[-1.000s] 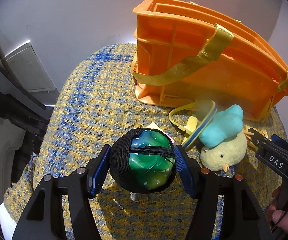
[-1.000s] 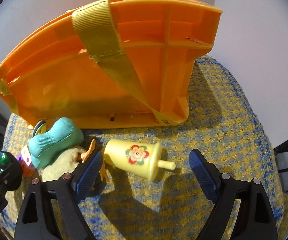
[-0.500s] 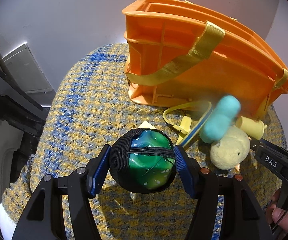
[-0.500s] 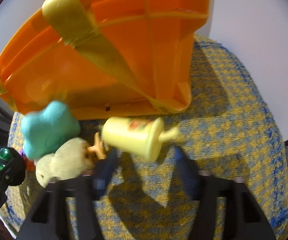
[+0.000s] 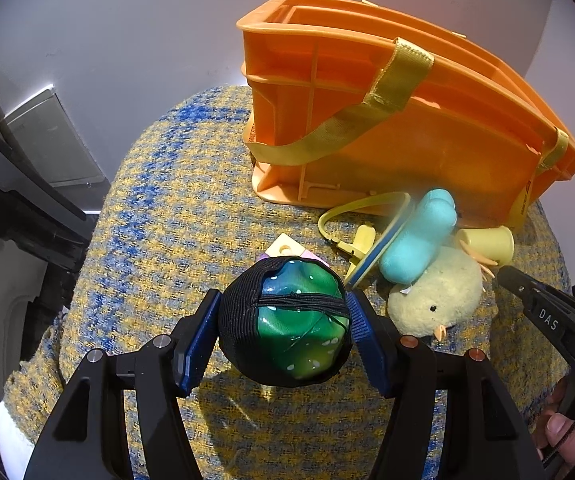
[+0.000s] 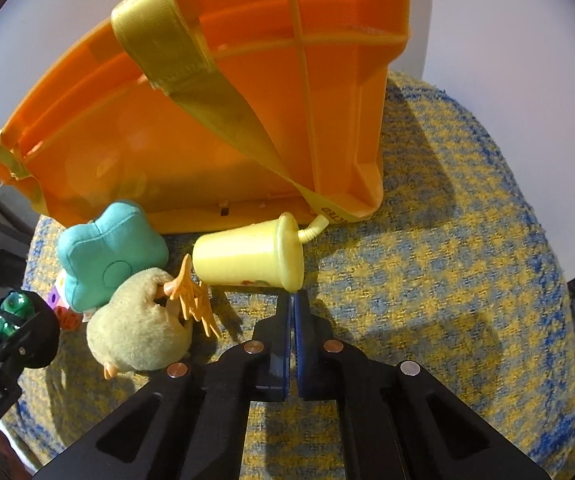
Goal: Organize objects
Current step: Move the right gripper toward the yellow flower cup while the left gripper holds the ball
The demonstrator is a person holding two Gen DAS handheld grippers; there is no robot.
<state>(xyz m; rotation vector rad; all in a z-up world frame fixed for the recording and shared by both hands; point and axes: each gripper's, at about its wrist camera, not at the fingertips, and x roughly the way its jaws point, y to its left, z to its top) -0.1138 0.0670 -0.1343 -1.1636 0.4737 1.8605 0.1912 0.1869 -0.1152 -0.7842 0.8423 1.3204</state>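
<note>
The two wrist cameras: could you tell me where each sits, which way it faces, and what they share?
Left wrist: sits on the left gripper, looking down along its fingers at the green ball clamped between them, orange basket beyond; a fingertip shows at lower right.
Right wrist: sits on the right gripper, looking down at its shut, empty jaws just short of the yellow toy cup lying on its side; no body part shows.
Shared: basket, cup, teal plush, yellow chick plush, checked cloth, and each other's gripper.
</note>
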